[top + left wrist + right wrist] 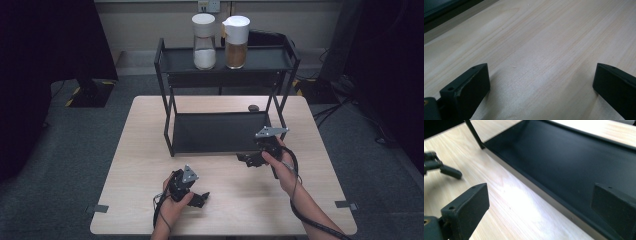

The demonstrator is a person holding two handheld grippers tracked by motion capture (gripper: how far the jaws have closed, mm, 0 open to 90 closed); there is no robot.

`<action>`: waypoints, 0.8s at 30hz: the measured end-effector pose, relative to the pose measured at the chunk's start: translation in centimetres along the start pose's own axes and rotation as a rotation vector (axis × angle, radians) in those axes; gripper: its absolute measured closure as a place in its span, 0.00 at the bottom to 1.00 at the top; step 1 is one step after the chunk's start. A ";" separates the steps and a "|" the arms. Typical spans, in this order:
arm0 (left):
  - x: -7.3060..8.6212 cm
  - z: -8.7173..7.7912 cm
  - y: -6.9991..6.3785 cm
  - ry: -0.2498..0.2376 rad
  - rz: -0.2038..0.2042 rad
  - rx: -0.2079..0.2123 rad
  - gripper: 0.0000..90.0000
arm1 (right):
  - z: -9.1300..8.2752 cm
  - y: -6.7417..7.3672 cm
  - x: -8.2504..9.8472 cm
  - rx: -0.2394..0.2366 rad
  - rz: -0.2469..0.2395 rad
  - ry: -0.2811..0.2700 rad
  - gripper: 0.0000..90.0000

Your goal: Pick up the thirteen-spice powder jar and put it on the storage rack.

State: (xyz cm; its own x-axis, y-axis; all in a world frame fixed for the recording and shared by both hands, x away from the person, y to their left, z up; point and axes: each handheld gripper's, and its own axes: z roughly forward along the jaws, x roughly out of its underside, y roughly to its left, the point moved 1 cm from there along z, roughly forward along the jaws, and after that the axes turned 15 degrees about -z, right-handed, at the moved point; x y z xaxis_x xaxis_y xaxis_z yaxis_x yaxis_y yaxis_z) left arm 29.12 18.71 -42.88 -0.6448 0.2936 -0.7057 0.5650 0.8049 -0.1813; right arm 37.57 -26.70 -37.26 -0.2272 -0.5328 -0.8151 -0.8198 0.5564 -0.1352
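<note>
I see my right gripper with jaws spread wide and empty, at the front edge of the black metal two-tier rack, whose lower tray lies at its 1 o'clock. My left gripper, likewise released, rests over the pale wooden table, well apart at the rack's 7 o'clock.

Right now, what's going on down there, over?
Left hand-held gripper open over bare table. Right hand-held gripper open beside rack's lower shelf. Nothing between.
</note>
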 end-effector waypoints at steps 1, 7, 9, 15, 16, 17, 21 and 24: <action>0.0 0.0 0.0 0.000 0.000 0.000 0.00 | 0.0 0.1 0.3 0.003 -0.007 0.002 0.01; 0.0 0.0 0.0 0.000 0.000 0.000 0.00 | 0.1 0.5 1.6 0.002 -0.005 0.025 0.01; 0.0 0.0 0.0 0.000 0.000 0.000 0.00 | 0.1 0.5 2.0 0.000 -0.003 0.032 0.01; 0.0 0.0 0.0 0.000 0.000 0.000 0.00 | 0.0 0.7 3.1 0.005 -0.008 0.063 0.01; 0.0 0.0 0.0 0.000 0.000 0.000 0.00 | 0.0 0.8 3.2 0.007 -0.011 0.070 0.01; 0.0 0.0 0.0 0.000 0.000 0.000 0.00 | 0.0 0.8 3.3 0.007 -0.014 0.076 0.01; 0.0 0.0 0.0 0.000 0.000 0.000 0.00 | -0.1 1.1 3.8 0.015 -0.036 0.090 0.01; 0.0 0.0 0.0 0.000 0.000 0.000 0.00 | 0.0 1.4 4.0 0.023 -0.052 0.110 0.01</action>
State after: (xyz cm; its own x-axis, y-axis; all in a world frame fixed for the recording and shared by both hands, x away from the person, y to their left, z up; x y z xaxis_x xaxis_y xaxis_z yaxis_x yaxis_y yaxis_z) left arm 29.12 18.71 -42.87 -0.6447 0.2940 -0.7056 0.5651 0.8050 -0.1810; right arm 35.52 -28.08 -40.67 -0.2422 -0.6276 -0.7399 -0.8198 0.5403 -0.1899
